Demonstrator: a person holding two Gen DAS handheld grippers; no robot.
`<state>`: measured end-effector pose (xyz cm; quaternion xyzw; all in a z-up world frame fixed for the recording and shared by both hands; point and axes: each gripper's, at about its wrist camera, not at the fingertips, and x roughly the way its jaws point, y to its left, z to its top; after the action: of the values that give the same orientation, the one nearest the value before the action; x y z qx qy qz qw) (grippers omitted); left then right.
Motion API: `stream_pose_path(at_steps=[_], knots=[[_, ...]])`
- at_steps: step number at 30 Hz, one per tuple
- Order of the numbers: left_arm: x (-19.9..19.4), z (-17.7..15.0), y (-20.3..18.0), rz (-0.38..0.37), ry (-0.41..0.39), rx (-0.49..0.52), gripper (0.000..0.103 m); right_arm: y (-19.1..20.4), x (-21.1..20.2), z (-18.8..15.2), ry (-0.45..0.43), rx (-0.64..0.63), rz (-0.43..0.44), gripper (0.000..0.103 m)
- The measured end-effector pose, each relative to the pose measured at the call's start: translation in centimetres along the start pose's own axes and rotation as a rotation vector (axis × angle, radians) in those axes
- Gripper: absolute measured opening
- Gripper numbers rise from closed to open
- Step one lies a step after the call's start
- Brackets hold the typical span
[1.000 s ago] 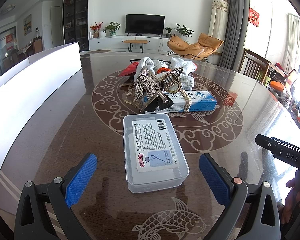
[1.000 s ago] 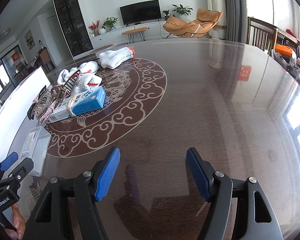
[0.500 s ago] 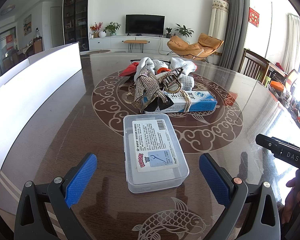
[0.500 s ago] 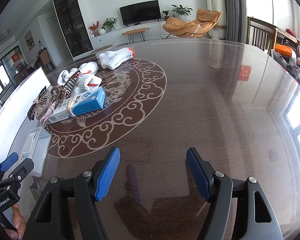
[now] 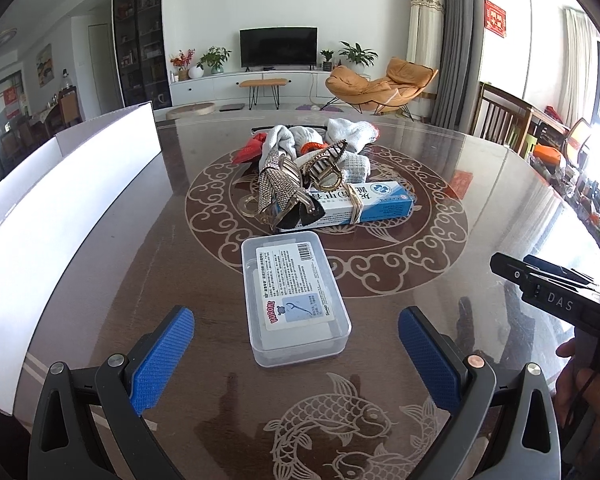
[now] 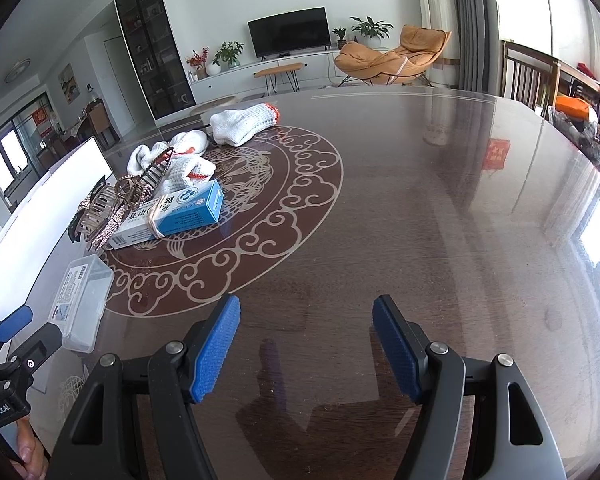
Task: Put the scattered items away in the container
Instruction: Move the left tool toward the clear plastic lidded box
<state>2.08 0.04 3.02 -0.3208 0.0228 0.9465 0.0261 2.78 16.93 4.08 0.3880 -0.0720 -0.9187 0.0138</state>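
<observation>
A clear plastic box (image 5: 294,298) with a printed label lies on the dark table, just ahead of my left gripper (image 5: 296,354), which is open with the box's near end between its blue pads. Beyond it sit a blue-and-white carton (image 5: 358,204), glittery hair clips (image 5: 288,186) and white knit gloves (image 5: 350,138) in a heap. A white open container (image 5: 64,208) runs along the left. My right gripper (image 6: 306,350) is open over bare table, far right of the carton (image 6: 180,210) and the clear box (image 6: 82,300).
The round table (image 6: 440,208) has a pale cloud-and-fish inlay under glass. The right gripper's body (image 5: 552,292) and a hand show at the left view's right edge. Chairs and cluttered shelves stand beyond the table's right rim.
</observation>
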Motion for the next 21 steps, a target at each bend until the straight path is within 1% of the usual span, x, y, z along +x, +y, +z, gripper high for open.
stream_pose_path(at_steps=[2, 4, 6, 11, 13, 15, 21], knots=[[-0.7, 0.2, -0.2, 0.003, 0.019, 0.011, 0.103, 0.6, -0.6, -0.1, -0.025, -0.017, -0.022, 0.07], [-1.3, 0.4, -0.3, -0.004, 0.038, -0.003, 0.103, 1.4, -1.7, 0.1, -0.032, -0.016, 0.001, 0.07], [-1.6, 0.3, -0.2, -0.022, 0.052, -0.025, 0.103, 2.5, -3.0, 0.3, -0.061, -0.03, 0.024, 0.07], [-3.1, 0.0, 0.3, -0.016, 0.014, -0.023, 0.103, 6.0, -5.6, 0.0, -0.148, -0.145, 0.01, 0.07], [-3.7, 0.0, 0.8, -0.013, -0.002, -0.031, 0.103, 6.9, -6.2, -0.3, -0.17, -0.173, 0.001, 0.07], [-4.2, 0.1, 1.4, -0.012, -0.012, -0.04, 0.103, 7.3, -7.1, -0.6, -0.202, -0.176, 0.003, 0.07], [-4.8, 0.4, 2.3, -0.04, -0.02, -0.065, 0.103, 7.3, -11.1, -0.1, -0.365, -0.163, -0.002, 0.07]])
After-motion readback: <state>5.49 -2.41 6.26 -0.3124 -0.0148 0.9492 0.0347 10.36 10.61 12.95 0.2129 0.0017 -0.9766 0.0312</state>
